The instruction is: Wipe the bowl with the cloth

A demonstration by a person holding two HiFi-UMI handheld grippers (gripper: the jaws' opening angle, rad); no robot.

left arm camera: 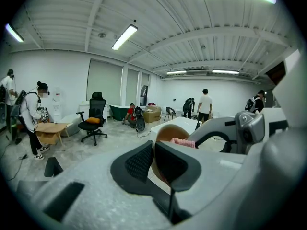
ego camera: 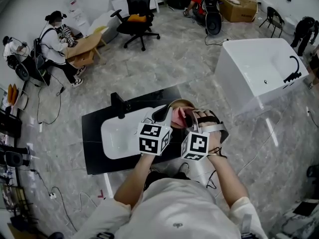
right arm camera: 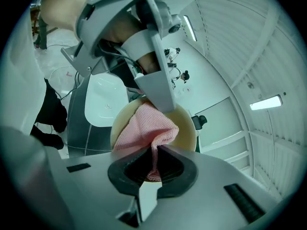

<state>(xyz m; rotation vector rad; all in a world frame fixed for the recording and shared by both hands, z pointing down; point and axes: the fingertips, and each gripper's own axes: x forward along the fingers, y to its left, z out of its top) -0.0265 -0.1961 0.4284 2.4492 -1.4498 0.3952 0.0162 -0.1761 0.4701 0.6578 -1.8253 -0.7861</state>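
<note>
Currently, left gripper [left arm camera: 152, 156] clamps the round tan bowl [left arm camera: 165, 133] by its thin rim; right gripper [right arm camera: 156, 166] pinches a pink knitted cloth [right arm camera: 144, 128] bunched inside it.

Ceiling tube lamps [left arm camera: 123, 37] give bright, even light, soft shadows. Every view bends at its edges; both gripper views show black corners, blurred foregrounds.
</note>
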